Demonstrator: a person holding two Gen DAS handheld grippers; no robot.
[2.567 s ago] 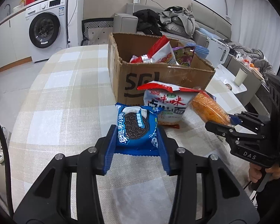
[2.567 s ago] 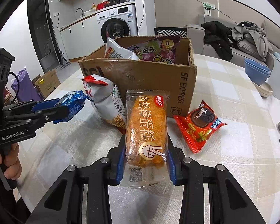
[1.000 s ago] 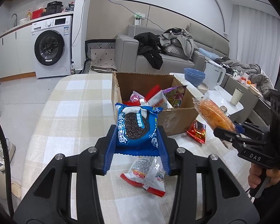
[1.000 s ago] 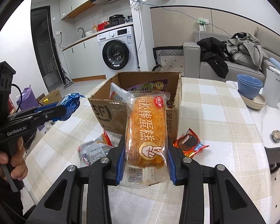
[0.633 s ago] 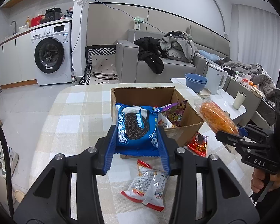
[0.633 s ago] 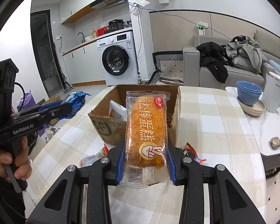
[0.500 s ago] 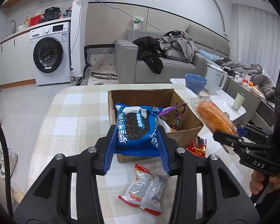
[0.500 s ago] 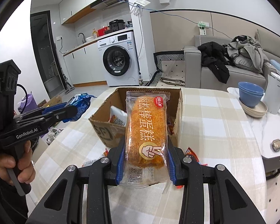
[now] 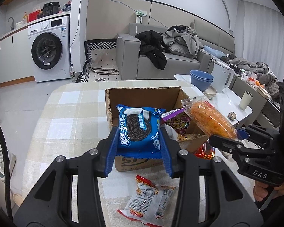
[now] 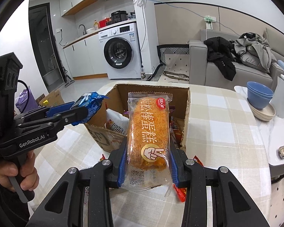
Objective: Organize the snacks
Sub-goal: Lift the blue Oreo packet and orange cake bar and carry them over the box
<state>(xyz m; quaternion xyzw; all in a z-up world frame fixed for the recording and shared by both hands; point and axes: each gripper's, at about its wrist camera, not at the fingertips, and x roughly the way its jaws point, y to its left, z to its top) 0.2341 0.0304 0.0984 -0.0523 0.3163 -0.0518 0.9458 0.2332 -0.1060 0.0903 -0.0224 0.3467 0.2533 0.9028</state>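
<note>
While you hold both tools up over the checked table (image 9: 70, 113), each one carries a snack. Your left gripper (image 9: 138, 151) has its blue pads pressed against the two sides of the blue cookie packet (image 9: 139, 128), which stands upright between them just in front of the cardboard box (image 9: 142, 96). Your right gripper (image 10: 148, 165) is clamped on the long orange cake bar (image 10: 149, 132) in its clear wrapper, the bar pointing up and forward toward the box's near wall. From the left camera that cake bar hangs over the box's right-hand corner, tilted. Inside the box lie a purple snack bag (image 9: 177, 120) and a pale packet (image 10: 116, 123), with more wrappers under them that you cannot make out well. On the table in front of the box, nearer to you, lies a red and white noodle packet (image 9: 149, 200); a small red packet (image 9: 205, 149) lies just beside the box's right front corner. Your left hand (image 10: 19, 172) grips the handle below the box's left side.
</note>
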